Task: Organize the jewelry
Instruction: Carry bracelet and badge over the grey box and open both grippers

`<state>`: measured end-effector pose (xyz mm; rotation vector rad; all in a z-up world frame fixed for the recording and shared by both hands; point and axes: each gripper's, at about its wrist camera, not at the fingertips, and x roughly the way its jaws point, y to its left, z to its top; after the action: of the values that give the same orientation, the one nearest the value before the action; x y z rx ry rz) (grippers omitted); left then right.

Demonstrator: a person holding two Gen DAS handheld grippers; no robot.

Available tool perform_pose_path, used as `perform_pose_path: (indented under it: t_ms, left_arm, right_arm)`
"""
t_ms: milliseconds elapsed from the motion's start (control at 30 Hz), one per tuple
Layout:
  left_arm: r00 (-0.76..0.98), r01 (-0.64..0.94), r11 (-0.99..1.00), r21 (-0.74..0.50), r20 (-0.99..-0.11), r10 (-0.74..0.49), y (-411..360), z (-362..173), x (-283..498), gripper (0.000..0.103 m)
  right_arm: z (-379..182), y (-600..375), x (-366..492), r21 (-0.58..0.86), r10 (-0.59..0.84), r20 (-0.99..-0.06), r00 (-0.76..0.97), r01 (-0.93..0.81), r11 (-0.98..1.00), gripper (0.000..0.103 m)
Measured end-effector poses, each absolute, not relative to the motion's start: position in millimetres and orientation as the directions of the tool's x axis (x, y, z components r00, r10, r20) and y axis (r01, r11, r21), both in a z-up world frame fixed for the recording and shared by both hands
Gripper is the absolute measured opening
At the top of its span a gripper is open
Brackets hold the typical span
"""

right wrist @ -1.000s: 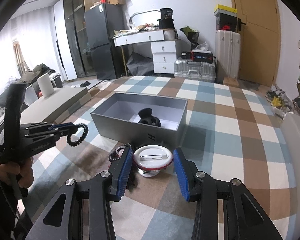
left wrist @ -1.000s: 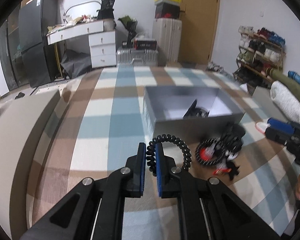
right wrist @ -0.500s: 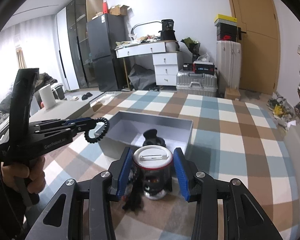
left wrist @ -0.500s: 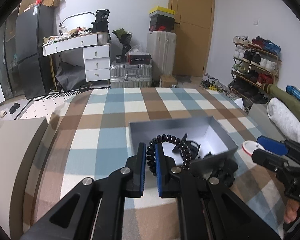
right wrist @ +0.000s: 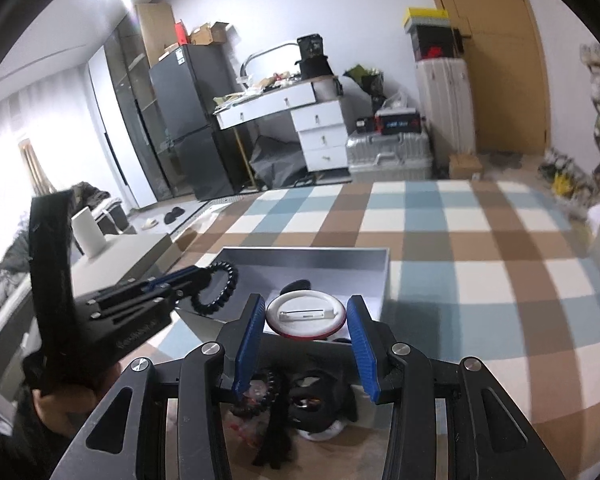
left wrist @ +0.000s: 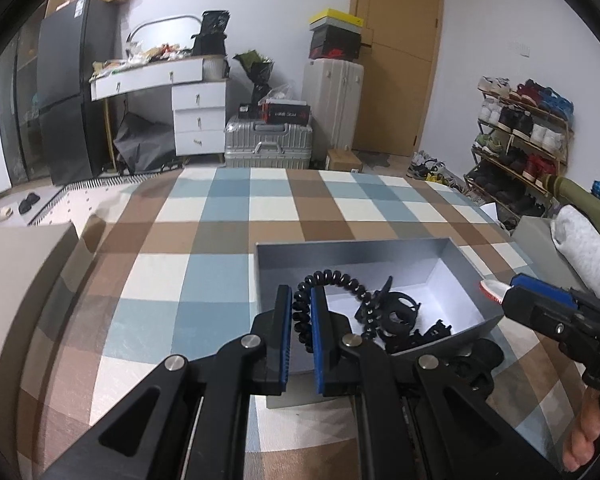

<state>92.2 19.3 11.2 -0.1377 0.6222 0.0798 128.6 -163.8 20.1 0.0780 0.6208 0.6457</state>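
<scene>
The left gripper (left wrist: 301,312) is clamped narrow on a black spiral hair tie (left wrist: 332,304), held above the near left part of the grey box (left wrist: 352,254); black clips (left wrist: 396,314) lie on the box floor (their exact kind is hard to tell); further right, the right gripper (right wrist: 306,318) pinches a round white badge (right wrist: 306,314) with a red rim over the box's near edge, above a small heap of dark accessories (right wrist: 296,400) on the checked cloth (left wrist: 236,216).

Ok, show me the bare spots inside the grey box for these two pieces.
Grey cardboard box: bare floor along the far wall and right corner. Black hair clips crowd the near middle. The loose black pile before its near wall is cluttered.
</scene>
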Motion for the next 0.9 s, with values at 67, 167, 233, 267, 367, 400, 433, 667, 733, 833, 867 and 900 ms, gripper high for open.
perform_pose_path:
  t_ms: [67,167,233,267,367,400,433,667,733,833,867,900]
  left_arm:
    - [0.809,-0.13,0.986,-0.109,-0.586,0.042,22,12,91,0.005]
    - [0.808,-0.138,0.982,-0.13,-0.588,0.036,24,12,90,0.005]
    - [0.813,-0.14,0.982,-0.125,-0.581,0.042,22,13,88,0.005]
    - [0.814,-0.141,0.982,-0.123,-0.579,0.045,21,13,88,0.005]
    - [0.81,-0.137,0.982,-0.131,-0.585,0.035,21,12,89,0.005]
    - [0.809,-0.135,0.981,-0.137,-0.588,0.029,21,11,89,0.005]
    - [0.808,-0.134,0.981,-0.139,-0.589,0.027,21,11,89,0.005]
    - [0.805,-0.128,0.982,-0.141,-0.593,0.02,21,10,91,0.005]
    - [0.808,-0.128,0.983,-0.129,-0.589,0.028,18,10,90,0.005]
    - [0.807,-0.13,0.985,-0.109,-0.589,0.041,16,9,91,0.005]
    - [0.806,-0.129,0.986,-0.109,-0.59,0.04,17,9,92,0.005]
    - [0.805,-0.128,0.986,-0.108,-0.592,0.04,16,8,92,0.005]
  right_arm:
    - [17,-160,132,0.264,0.587,-0.528,0.614,-0.538,0.8,0.041]
    - [14,-156,135,0.28,0.587,-0.532,0.61,-0.528,0.802,0.041]
    - [14,-154,138,0.29,0.586,-0.535,0.609,-0.519,0.804,0.041]
    - [13,-153,139,0.293,0.585,-0.536,0.608,-0.516,0.805,0.041]
    - [12,-149,142,0.299,0.583,-0.543,0.604,-0.51,0.807,0.041]
    - [11,-147,142,0.297,0.578,-0.546,0.606,-0.505,0.81,0.041]
    - [11,-146,143,0.298,0.576,-0.549,0.605,-0.502,0.812,0.041]
    - [5,-145,148,0.324,0.578,-0.564,0.59,-0.487,0.812,0.042]
    - [4,-146,149,0.329,0.577,-0.565,0.59,-0.481,0.813,0.042]
    - [4,-148,151,0.332,0.571,-0.569,0.592,-0.47,0.818,0.042]
    - [3,-149,152,0.335,0.57,-0.57,0.591,-0.466,0.819,0.042]
    - [3,-150,153,0.339,0.568,-0.571,0.593,-0.46,0.821,0.042]
